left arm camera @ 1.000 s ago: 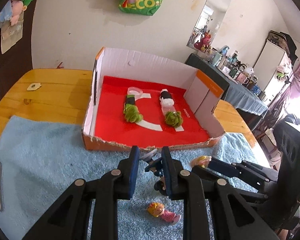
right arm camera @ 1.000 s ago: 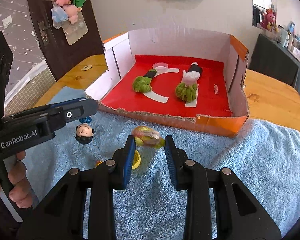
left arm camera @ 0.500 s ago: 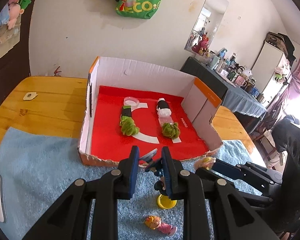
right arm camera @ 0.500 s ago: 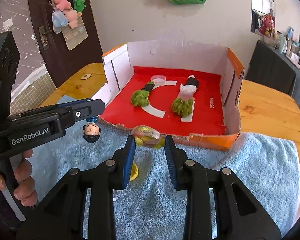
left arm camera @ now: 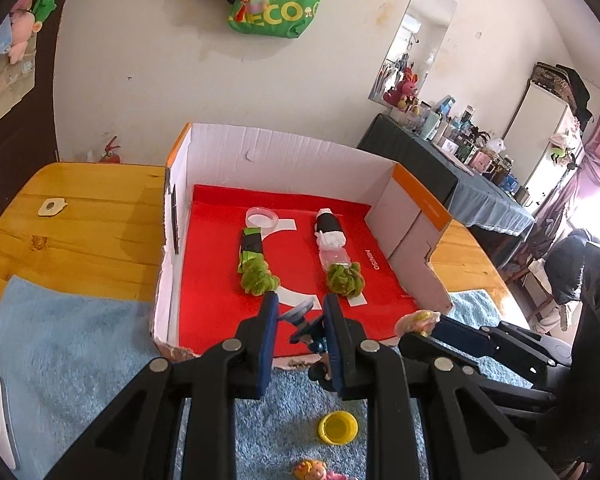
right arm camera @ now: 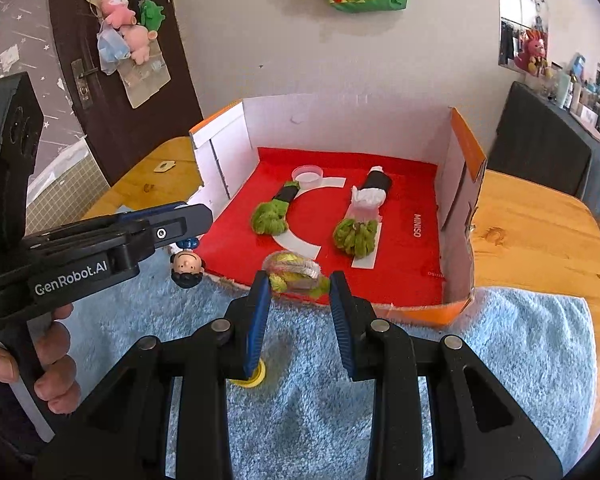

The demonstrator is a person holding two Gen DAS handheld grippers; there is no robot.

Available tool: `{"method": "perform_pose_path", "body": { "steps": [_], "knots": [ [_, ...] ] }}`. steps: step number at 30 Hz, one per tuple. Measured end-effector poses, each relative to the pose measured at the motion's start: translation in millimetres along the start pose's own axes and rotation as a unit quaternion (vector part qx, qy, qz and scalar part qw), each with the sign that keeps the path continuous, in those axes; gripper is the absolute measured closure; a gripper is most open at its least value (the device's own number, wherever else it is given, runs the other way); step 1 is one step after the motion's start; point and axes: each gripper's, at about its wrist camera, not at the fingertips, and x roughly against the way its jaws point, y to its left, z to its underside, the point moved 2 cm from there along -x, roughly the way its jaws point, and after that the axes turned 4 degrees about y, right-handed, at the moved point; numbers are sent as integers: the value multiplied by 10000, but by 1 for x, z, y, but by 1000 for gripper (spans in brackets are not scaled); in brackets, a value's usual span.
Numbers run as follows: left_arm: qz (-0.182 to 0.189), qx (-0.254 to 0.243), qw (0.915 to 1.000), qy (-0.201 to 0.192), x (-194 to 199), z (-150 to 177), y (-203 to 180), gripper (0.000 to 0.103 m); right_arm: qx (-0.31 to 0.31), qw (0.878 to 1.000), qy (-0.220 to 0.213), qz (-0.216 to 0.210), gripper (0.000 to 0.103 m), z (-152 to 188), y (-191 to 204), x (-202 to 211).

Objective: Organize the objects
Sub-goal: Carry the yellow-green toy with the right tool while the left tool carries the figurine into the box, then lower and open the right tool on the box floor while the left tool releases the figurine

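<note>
A wooden tabletop [left arm camera: 84,216] stands against a pale wall, with a light blue towel [right arm camera: 500,360] spread over its near part and a cardboard box [left arm camera: 284,156] with a red floor sitting at the towel's far edge. Inside the box, from left to right, lie a clear round lid [left arm camera: 261,216], a green yarn bundle with a dark band [left arm camera: 256,268], and a second green bundle wrapped in black and white [left arm camera: 338,256].

The left gripper [left arm camera: 300,316] is clamped on a small figurine with a dark-haired head [right arm camera: 186,266], which hangs head down just over the box's near left corner. A person's hand [right arm camera: 48,368] grips its handle at the left of the right wrist view.

The right gripper [right arm camera: 296,280] is closed on a yellow-green bundle in clear wrap [right arm camera: 294,272], held above the box's near wall. On the towel below lie a yellow cap [left arm camera: 338,427] and, nearer the camera, a small blond doll in pink [left arm camera: 312,470].
</note>
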Motion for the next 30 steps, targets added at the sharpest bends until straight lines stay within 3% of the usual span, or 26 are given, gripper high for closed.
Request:
{"method": "perform_pose_path", "body": {
  "steps": [9,30],
  "knots": [
    [-76,12,9999,148,-24,-14,8,79,-69,9999,102,77,74,-12,-13,-19],
    [-191,233,9961,826,-88,-7,28,79,-51,9952,933,279,74,-15,-29,-83]
  ]
}}
